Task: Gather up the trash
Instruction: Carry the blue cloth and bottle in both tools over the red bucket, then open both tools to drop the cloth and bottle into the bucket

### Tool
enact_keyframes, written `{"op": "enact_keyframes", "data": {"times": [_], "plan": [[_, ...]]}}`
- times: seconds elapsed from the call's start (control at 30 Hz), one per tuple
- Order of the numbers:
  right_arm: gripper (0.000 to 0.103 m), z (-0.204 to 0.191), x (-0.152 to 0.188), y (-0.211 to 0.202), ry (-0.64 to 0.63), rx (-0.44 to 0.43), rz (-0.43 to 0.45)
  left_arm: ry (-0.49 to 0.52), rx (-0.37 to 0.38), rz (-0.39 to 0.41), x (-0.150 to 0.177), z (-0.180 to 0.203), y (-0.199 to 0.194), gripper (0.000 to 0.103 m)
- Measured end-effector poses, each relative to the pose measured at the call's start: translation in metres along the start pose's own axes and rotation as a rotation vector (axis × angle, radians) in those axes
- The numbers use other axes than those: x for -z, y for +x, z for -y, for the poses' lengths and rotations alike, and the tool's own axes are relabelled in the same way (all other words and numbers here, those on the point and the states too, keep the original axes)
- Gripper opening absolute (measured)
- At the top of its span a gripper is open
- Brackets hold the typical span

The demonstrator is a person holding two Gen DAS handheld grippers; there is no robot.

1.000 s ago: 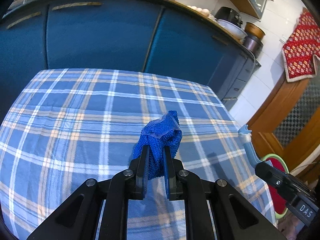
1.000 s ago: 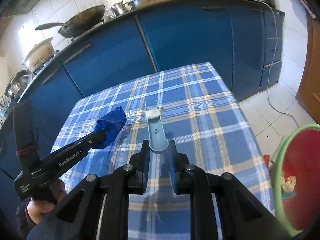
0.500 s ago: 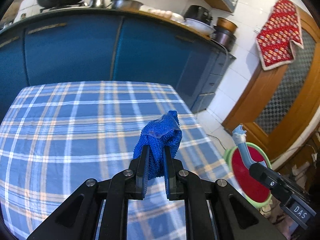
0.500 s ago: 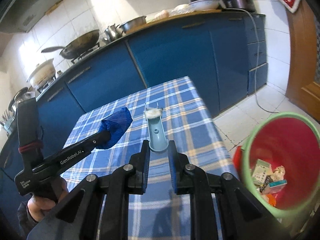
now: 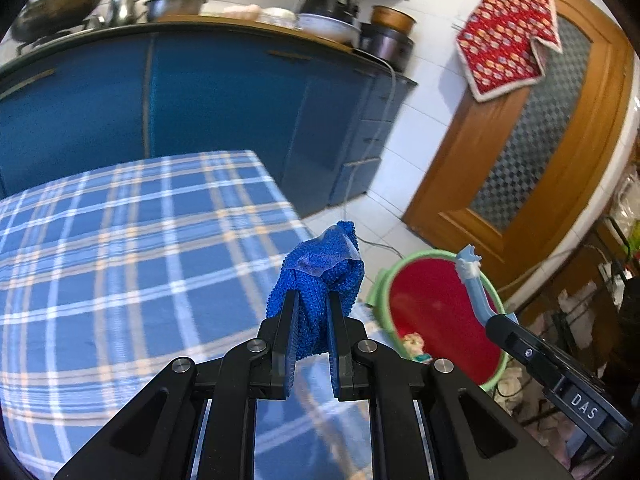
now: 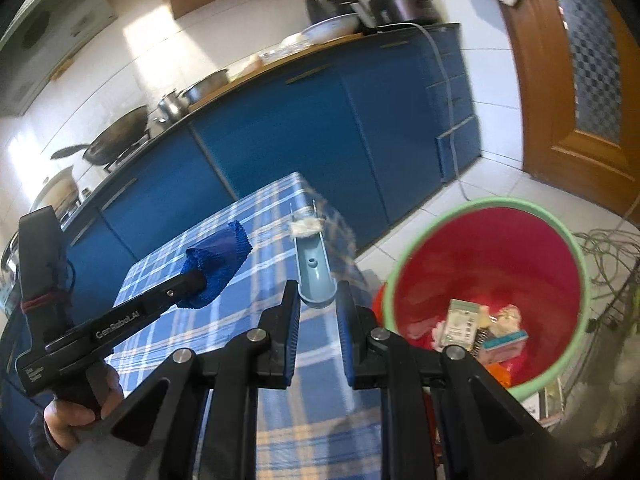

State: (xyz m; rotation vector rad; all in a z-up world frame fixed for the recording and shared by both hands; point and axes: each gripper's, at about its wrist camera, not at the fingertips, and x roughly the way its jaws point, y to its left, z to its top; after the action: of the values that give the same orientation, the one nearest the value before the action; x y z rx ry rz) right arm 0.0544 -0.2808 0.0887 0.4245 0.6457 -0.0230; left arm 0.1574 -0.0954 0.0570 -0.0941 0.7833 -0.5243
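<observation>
Blue kitchen cabinets run behind a desk covered by a blue plaid tablecloth, with a wok and pots on the counter above and a wooden door to the right, a red patterned cloth hanging on it. On the tiled floor beside the desk stands a red bucket with a green rim; paper scraps and small packets lie at its bottom.

From the left wrist view, the left gripper has its fingers narrowed onto a bunched blue knitted cloth, which sticks up between them over the desk's right edge.

Seen by its own camera, the right gripper clamps the rounded end of a pale blue plastic scoop between its fingers. A small white wad of trash sits at the scoop's far end, which from this camera lies over the far corner of the desk. In the left wrist view the scoop's upper part appears in front of the bucket's mouth. Whether the wad rests inside the scoop's channel or only at its tip, I cannot tell.
</observation>
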Motion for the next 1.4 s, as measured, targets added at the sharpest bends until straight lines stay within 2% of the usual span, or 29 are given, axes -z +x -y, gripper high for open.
{"op": "enact_keyframes", "data": {"times": [0.6, 1.03, 1.27, 1.4], "plan": [[0.021, 0.078, 0.008, -0.023, 0.144, 0.073, 0.026, 0.122, 0.082, -0.128, 0.018, 0.081, 0.053, 0.013], [0.021, 0.117, 0.019, -0.015, 0.226, 0.111, -0.007, 0.154, 0.088, -0.228, 0.032, 0.105, 0.102, 0.015], [0.021, 0.129, 0.024, -0.004, 0.249, 0.127, -0.038, 0.163, 0.077, -0.236, 0.035, 0.108, 0.108, 0.040], [0.024, 0.131, 0.025, 0.000, 0.253, 0.128, -0.051, 0.166, 0.077, -0.227, 0.034, 0.108, 0.104, 0.040]]}}
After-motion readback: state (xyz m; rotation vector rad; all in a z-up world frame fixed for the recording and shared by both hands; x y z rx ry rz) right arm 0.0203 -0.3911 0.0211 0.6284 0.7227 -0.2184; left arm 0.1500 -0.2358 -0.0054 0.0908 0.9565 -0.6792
